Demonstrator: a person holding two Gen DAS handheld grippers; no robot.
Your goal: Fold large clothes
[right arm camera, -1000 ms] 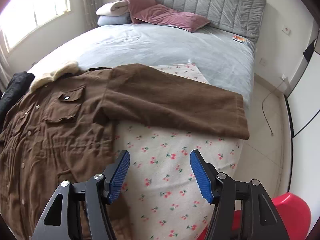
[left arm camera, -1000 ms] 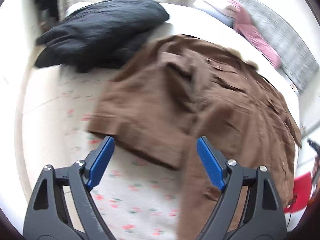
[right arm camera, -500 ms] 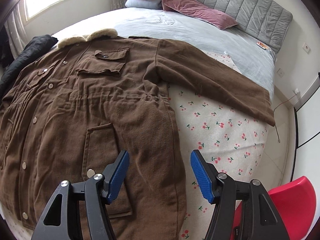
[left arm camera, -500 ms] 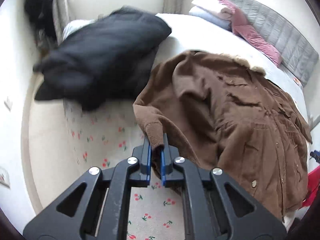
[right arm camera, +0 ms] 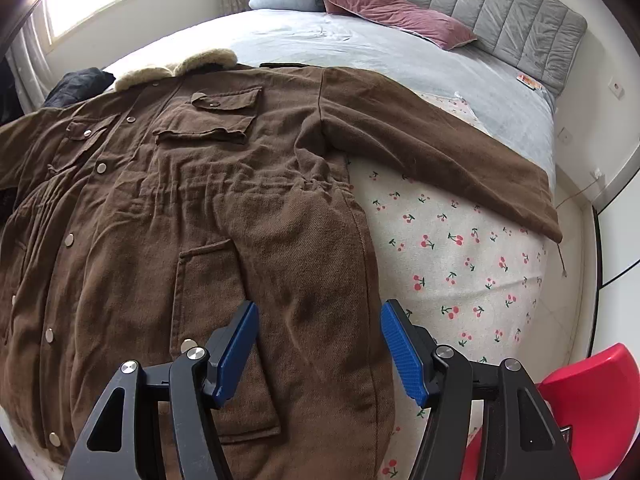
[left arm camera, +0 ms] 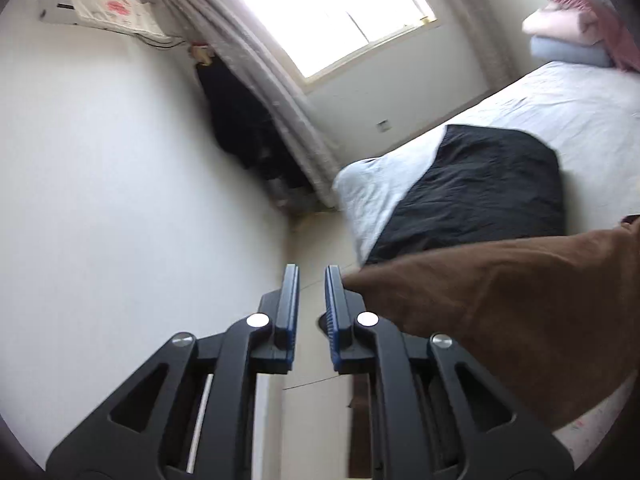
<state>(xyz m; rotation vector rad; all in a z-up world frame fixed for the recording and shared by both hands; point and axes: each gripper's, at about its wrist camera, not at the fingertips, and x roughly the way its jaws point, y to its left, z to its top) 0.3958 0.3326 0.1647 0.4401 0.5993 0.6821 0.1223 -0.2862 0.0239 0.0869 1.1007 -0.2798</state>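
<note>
A large brown coat (right arm camera: 200, 200) with a fleece collar (right arm camera: 180, 68) lies face up on the bed, one sleeve (right arm camera: 440, 148) stretched out to the right. My right gripper (right arm camera: 318, 320) hovers open over the coat's lower front, nothing between its fingers. In the left wrist view, my left gripper (left arm camera: 311, 276) is raised and points toward the room's corner. Its jaws are opening, a narrow gap with only floor showing through. The other brown sleeve (left arm camera: 500, 300) hangs against the outside of its right finger, not between the pads.
A cherry-print sheet (right arm camera: 460, 248) covers the bed's near end. A black garment (left arm camera: 480, 188) lies at the bed's window side. Pillows (right arm camera: 380, 8) and a grey headboard (right arm camera: 500, 8) are far back. A red chair (right arm camera: 592, 400) stands at lower right. Curtain (left arm camera: 272, 80) and wall stand ahead of the left gripper.
My left gripper shut on the sleeve cuff, rose and swung toward the wall, and its jaws have parted off the cloth. My right gripper shifted left over the coat, then held still.
</note>
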